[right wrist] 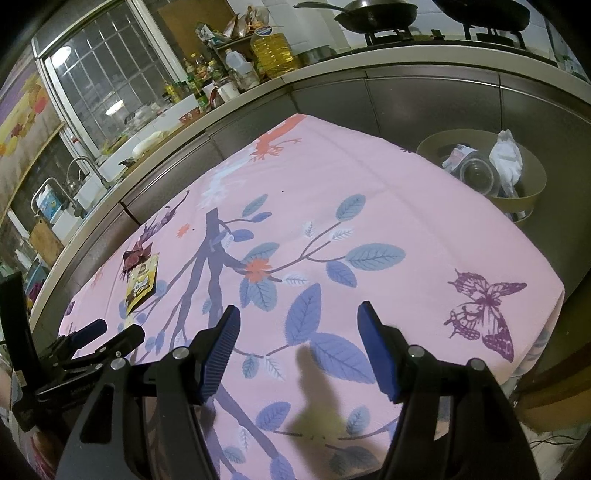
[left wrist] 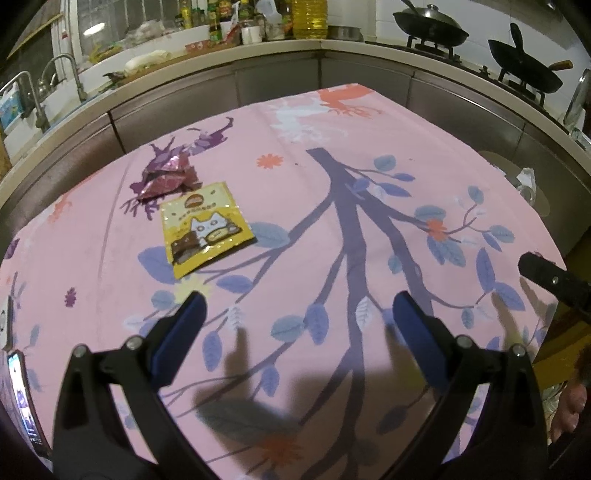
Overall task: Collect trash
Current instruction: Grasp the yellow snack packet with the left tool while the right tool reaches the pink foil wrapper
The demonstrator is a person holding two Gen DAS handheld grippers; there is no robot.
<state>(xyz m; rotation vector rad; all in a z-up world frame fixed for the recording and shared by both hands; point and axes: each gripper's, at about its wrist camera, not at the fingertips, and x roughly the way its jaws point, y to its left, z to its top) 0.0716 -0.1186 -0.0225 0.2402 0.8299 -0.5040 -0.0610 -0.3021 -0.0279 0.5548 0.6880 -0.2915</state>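
A pink tablecloth [left wrist: 332,229] printed with a purple tree, blue leaves and a butterfly covers the table, and everything here is placed against it. Beyond its far edge runs a grey kitchen counter [left wrist: 280,48] crowded with bottles and a big jug of yellow oil [right wrist: 273,51]; a tap [left wrist: 66,70] stands past the cloth's far left corner, and two dark pans [left wrist: 428,22] sit on a stove past its far right corner. Off the cloth's right edge, lower down, is a round tan bin [right wrist: 480,173] already holding a clear plastic cup, a white crumpled bag and some paper. At the cloth's near left edge a phone [left wrist: 22,398] lies partly cut off by the frame, its screen too blurred to read. On the left part of the cloth lie two pieces of trash: a flat yellow snack packet [left wrist: 205,227] with a cartoon cat on it, and just beyond it, touching its far corner, a crumpled shiny maroon wrapper [left wrist: 166,177]. Nothing lies between them and the left gripper [left wrist: 295,314], which hovers over the near side of the cloth with its blue pads spread wide and empty. The right gripper [right wrist: 299,328] hangs over the cloth's near right part, its jaws likewise apart with nothing between them. The print on the packet is too small to make out.
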